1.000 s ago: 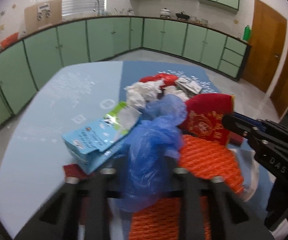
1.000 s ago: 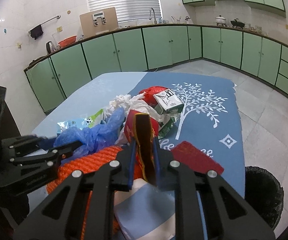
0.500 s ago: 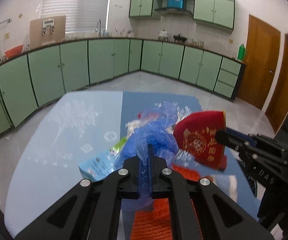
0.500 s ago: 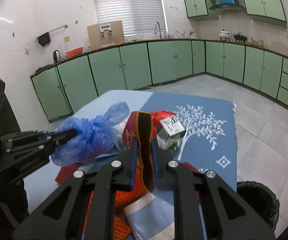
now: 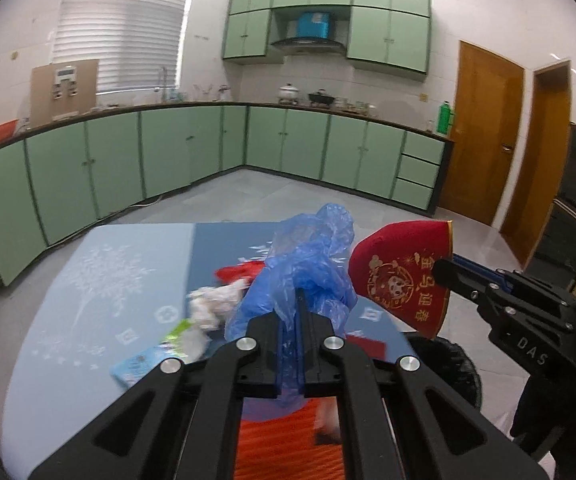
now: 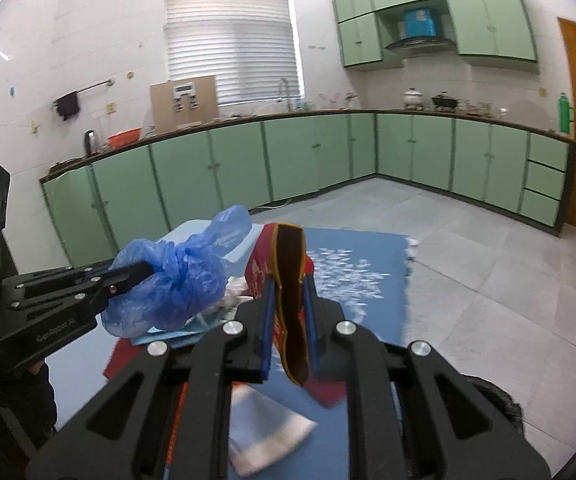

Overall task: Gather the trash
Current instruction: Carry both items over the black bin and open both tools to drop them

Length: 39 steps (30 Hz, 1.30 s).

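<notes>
1. At the left of the table, seen from the left wrist view, a light blue tablecloth with white tree prints (image 5: 100,280) lies bare along its left half.
2. Near the middle of it sits loose trash: a pale blue and green printed carton (image 5: 148,364) lying flat, crumpled white tissue (image 5: 212,304) just beyond it, and a scrap of red wrapper (image 5: 236,272) further back.
3. The left gripper (image 5: 299,304) is clamped tight on a crumpled translucent blue plastic bag (image 5: 307,264), which hangs lifted above the table; what is inside the bag cannot be told.
4. Under that gripper lies an orange ribbed mesh mat (image 5: 288,440).
5. The right gripper (image 6: 289,296) is pinched closed on a flat red fabric pouch with gold trim and gold printed characters (image 5: 403,276), held up off the table, its open edge facing the right wrist camera.
6. At the far right, below the table edge, stands a black round bin (image 5: 455,364), its contents hidden.
</notes>
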Each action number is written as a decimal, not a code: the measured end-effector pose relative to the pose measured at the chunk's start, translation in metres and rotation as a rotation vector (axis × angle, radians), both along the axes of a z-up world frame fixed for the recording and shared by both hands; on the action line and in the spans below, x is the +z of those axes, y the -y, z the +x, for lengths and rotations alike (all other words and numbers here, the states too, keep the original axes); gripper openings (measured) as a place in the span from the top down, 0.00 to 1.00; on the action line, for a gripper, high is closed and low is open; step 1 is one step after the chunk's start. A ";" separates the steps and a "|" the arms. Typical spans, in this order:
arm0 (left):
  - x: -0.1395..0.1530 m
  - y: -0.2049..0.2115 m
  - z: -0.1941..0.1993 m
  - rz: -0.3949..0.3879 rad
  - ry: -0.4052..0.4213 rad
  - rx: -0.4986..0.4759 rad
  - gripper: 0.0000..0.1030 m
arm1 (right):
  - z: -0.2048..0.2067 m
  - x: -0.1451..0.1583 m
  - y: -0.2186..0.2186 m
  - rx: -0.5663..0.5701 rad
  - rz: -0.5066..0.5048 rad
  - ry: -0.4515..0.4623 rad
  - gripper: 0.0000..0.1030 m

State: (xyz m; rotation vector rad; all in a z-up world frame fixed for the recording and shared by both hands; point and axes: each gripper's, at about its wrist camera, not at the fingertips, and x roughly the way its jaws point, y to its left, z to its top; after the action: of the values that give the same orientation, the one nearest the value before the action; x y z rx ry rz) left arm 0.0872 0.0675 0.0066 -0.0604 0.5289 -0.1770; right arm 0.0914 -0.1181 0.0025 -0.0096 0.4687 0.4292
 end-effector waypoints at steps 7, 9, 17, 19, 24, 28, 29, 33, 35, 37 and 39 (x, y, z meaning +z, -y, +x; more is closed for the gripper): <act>0.000 0.067 0.011 -0.014 0.001 -0.143 0.96 | -0.016 -0.003 0.068 -0.154 -0.010 -0.009 0.88; -0.002 0.087 0.015 -0.018 -0.007 -0.183 0.96 | -0.020 -0.007 0.092 -0.210 -0.009 -0.019 0.88; -0.022 0.167 0.026 -0.022 -0.044 -0.320 0.96 | -0.029 -0.034 0.167 -0.378 -0.008 -0.069 0.88; -0.029 0.181 0.030 -0.020 -0.059 -0.339 0.96 | -0.030 -0.043 0.180 -0.408 -0.005 -0.085 0.88; -0.046 0.209 0.044 -0.024 -0.101 -0.374 0.96 | -0.025 -0.064 0.202 -0.462 0.003 -0.125 0.88; -0.063 0.232 0.053 -0.015 -0.139 -0.398 0.96 | -0.017 -0.085 0.216 -0.498 0.013 -0.165 0.86; -0.067 0.235 0.058 -0.012 -0.153 -0.408 0.95 | -0.014 -0.090 0.219 -0.505 0.013 -0.175 0.86; -0.080 0.252 0.068 0.003 -0.203 -0.427 0.93 | -0.005 -0.105 0.225 -0.531 0.010 -0.217 0.76; -0.082 0.253 0.071 -0.006 -0.219 -0.428 0.82 | -0.003 -0.110 0.229 -0.549 0.011 -0.230 0.72; -0.082 0.251 0.072 -0.012 -0.225 -0.421 0.58 | -0.003 -0.113 0.234 -0.561 0.018 -0.241 0.66; -0.080 0.245 0.070 -0.028 -0.220 -0.409 0.48 | -0.003 -0.114 0.238 -0.575 0.024 -0.243 0.55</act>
State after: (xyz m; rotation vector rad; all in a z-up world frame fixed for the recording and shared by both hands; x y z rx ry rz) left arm 0.1576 -0.1774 -0.0736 0.0023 0.7558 -0.5817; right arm 0.0883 -0.3563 -0.1118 0.1986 0.6779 -0.1316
